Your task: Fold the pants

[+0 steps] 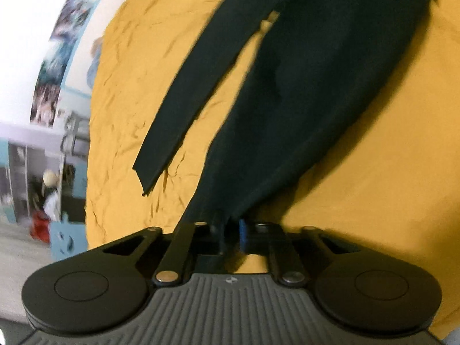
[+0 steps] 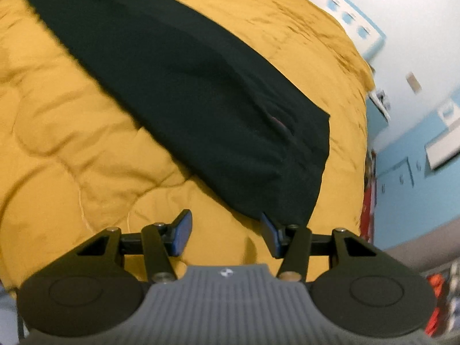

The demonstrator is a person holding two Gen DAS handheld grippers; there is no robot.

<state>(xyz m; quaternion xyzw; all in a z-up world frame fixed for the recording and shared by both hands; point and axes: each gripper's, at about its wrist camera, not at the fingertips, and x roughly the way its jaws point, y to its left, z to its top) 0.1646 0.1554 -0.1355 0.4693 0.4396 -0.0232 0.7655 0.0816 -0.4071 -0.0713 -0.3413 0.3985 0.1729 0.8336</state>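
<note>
The left gripper (image 1: 230, 227) is clenched on the near end of the dark pants (image 1: 302, 86): its jaws are pressed together with a bunched corner of the fabric pinched between them. From that pinch the cloth fans out and away across the yellow quilt (image 1: 143, 72), the wide leg running up and to the right, the second, narrower leg lying apart to the left with a wedge of quilt showing between the two.

The right gripper (image 2: 227, 230) stands released, its jaws well apart over bare quilt. Its right finger (image 2: 270, 234) sits at the corner of the pants' near edge, touching or just beside it; I cannot tell which. The left finger (image 2: 182, 233) is clear of the cloth. No fabric lies between the blue pads. From there the pants stretch up and to the left, flat on the quilt.
</note>
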